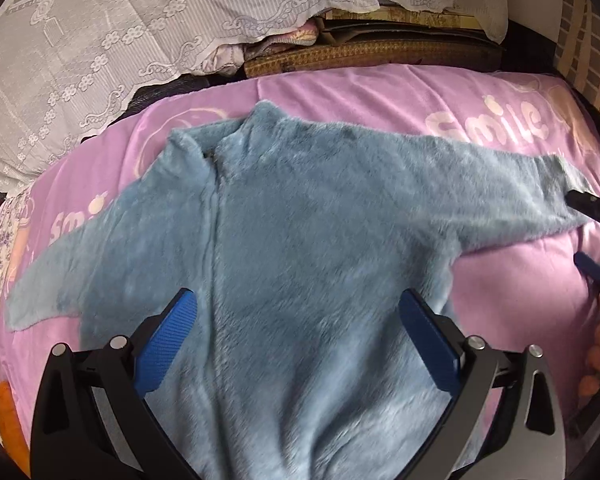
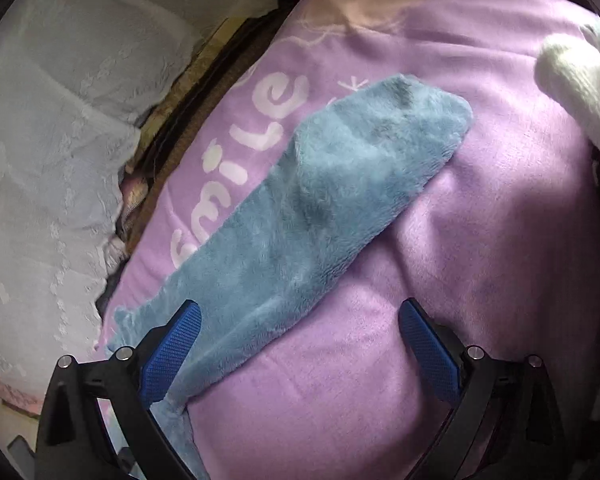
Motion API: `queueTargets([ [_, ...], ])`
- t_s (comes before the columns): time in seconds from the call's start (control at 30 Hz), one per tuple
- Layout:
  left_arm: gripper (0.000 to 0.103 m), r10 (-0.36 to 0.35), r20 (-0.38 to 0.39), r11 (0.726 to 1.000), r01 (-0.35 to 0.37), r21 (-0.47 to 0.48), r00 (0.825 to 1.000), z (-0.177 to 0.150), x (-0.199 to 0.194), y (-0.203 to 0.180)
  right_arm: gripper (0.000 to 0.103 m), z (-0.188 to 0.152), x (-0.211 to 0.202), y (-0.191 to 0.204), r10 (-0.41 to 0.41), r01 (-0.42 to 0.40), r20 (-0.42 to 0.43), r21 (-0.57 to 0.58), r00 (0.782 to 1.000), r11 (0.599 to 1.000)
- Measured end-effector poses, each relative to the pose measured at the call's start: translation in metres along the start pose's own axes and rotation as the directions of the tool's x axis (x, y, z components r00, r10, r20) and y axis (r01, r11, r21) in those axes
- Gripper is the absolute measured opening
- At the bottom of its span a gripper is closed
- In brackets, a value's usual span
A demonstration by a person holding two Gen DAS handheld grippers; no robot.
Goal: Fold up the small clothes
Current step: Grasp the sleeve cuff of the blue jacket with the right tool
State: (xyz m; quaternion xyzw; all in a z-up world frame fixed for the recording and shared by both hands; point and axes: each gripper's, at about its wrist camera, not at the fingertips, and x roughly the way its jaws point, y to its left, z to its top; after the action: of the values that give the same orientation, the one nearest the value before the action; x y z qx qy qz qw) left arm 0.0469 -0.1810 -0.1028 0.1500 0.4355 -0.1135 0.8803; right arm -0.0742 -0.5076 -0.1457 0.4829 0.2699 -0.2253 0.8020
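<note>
A small fluffy blue jacket (image 1: pixel 308 240) lies spread flat on a purple blanket (image 1: pixel 340 92), collar at the far end, both sleeves out to the sides. My left gripper (image 1: pixel 298 316) is open and empty, hovering over the jacket's lower body. The right gripper (image 1: pixel 596 232) shows at the right edge, by the right sleeve's cuff. In the right wrist view the right gripper (image 2: pixel 300 324) is open and empty above the blanket (image 2: pixel 460 280). The blue sleeve (image 2: pixel 300 216) runs diagonally from its left finger (image 2: pixel 172 356) toward the far right.
White lace-covered bedding (image 1: pixel 100 40) is piled at the far left. A woven brown mat (image 1: pixel 372 54) lies behind the blanket. A cream knitted item (image 2: pixel 576 88) sits at the right edge. A brick wall (image 1: pixel 584 40) is at the far right.
</note>
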Motion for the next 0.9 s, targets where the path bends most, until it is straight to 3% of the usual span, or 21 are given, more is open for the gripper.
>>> queueTargets([
  [0.13, 0.099, -0.016, -0.029, 0.999, 0.015, -0.033, 0.999, -0.002, 0.025, -0.004, 0.100, 0.003, 0.006, 0.000, -0.003, 0.003, 0.021, -0.009, 1.000, 1.000],
  [0.2, 0.099, -0.035, -0.077, 0.999, 0.032, -0.041, 0.996, -0.010, 0.044, -0.003, 0.100, -0.003, 0.006, 0.002, -0.001, 0.007, 0.098, -0.058, 0.995, 0.998],
  [0.3, 0.099, -0.106, -0.111, 0.991, 0.096, -0.093, 0.988, -0.016, 0.062, 0.007, 0.100, 0.001, 0.012, 0.009, -0.049, 0.062, 0.129, -0.092, 0.990, 0.994],
  [0.47, 0.099, -0.153, -0.121, 0.983, 0.139, -0.120, 0.981, -0.002, 0.056, 0.015, 0.097, 0.034, 0.015, 0.000, -0.061, 0.049, 0.181, 0.070, 0.982, 0.996],
  [0.57, 0.099, -0.146, -0.126, 0.985, 0.133, -0.106, 0.981, 0.018, 0.054, 0.011, 0.075, 0.047, 0.016, -0.008, -0.073, 0.048, 0.215, 0.118, 0.974, 0.992],
  [0.63, 0.099, -0.121, -0.113, 0.990, 0.111, -0.089, 0.986, 0.036, 0.052, 0.003, 0.055, 0.047, 0.018, -0.018, -0.069, 0.038, 0.229, 0.139, 0.971, 0.990],
  [0.73, 0.099, -0.066, -0.086, 0.997, 0.062, -0.050, 0.994, 0.052, 0.055, -0.011, 0.032, 0.045, 0.020, -0.023, -0.081, 0.057, 0.260, 0.100, 0.962, 0.993],
  [0.77, 0.099, -0.044, -0.088, 0.998, 0.040, -0.043, 0.995, 0.056, 0.060, -0.016, 0.029, 0.046, 0.021, -0.024, -0.075, 0.050, 0.265, 0.099, 0.961, 0.994],
  [0.83, 0.099, -0.022, -0.137, 0.999, 0.015, -0.049, 0.990, 0.057, 0.081, -0.024, 0.010, 0.047, 0.018, -0.025, -0.035, 0.008, 0.276, 0.099, 0.960, 0.995],
  [0.9, 0.099, -0.036, -0.191, 0.997, 0.023, -0.070, 0.981, 0.050, 0.103, -0.026, 0.010, 0.046, 0.012, -0.022, 0.002, -0.029, 0.300, 0.084, 0.954, 0.996],
])
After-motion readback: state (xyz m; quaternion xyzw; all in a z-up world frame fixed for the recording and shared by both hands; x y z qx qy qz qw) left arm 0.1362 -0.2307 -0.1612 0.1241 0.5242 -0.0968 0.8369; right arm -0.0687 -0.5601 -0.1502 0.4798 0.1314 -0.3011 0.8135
